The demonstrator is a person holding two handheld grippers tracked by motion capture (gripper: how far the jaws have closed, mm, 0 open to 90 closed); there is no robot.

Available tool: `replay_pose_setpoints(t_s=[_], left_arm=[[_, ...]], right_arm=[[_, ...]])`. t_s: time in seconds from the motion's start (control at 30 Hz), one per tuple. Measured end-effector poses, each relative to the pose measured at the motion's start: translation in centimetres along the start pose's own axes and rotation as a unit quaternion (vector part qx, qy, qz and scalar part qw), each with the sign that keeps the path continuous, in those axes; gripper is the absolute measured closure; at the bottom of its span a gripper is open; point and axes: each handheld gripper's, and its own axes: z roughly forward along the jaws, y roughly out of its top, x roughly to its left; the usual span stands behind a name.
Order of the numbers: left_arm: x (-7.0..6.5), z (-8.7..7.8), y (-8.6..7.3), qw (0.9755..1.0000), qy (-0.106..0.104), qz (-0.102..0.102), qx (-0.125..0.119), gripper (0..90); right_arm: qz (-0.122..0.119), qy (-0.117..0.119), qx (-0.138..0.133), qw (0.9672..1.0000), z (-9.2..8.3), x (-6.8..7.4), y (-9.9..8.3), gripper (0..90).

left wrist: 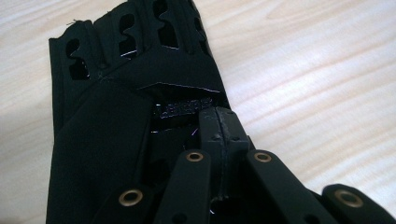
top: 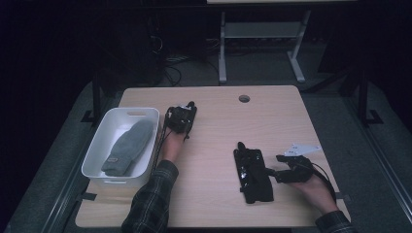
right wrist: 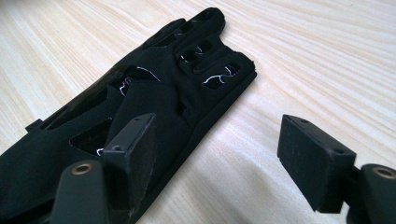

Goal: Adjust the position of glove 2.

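white bin point(top: 145, 114) holds grey sock point(top: 128, 146); left claw point(left wrist: 219, 122) grips black glove point(left wrist: 100, 154); right claw point(right wrist: 217, 154) open.

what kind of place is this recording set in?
Probably a lab or workshop set up for recording handling demos. A plain wooden table with a cable hole stands on grey floor, another bench's white legs and loose cables behind it, and the surroundings are dark.

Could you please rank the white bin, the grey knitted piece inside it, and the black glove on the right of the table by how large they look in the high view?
1. White bin, clearly the largest.
2. Grey knitted piece, lying in the bin.
3. Black glove, which looks somewhat shorter than the knitted piece, though the gap between the two is modest.
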Motion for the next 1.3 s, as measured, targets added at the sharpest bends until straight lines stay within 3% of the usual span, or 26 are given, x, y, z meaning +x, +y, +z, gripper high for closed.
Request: replay_pose_setpoints(t_s=[0.3,0.37,0.8,1.07,1.3], left_arm=[[-1.7,-1.1,-1.2,0.9993,-0.035,0.01,0.001,89.5],[-2.4,-1.5,-1.7,0.9987,-0.049,0.015,0.001,89.5],[-5.6,-3.1,-3.6,0.9956,-0.09,0.028,0.0,89.5],[-8.6,-3.9,-4.8,0.9906,-0.128,0.048,-0.002,89.5],[-11.2,-4.5,-5.6,0.9846,-0.159,0.072,-0.004,89.6]], right_arm=[[0.0,0.0,-0.004,1.0,0.2,0.0,0.3,25.8],[-0.001,0.0,-0.005,1.0,0.2,0.1,0.3,25.6],[-0.01,0.0,0.001,0.9999,0.2,0.2,0.4,24.6],[-0.012,0.0,0.002,0.9999,0.2,0.3,0.4,24.6],[-0.012,0.0,0.002,0.9999,0.3,0.3,0.4,24.6]])
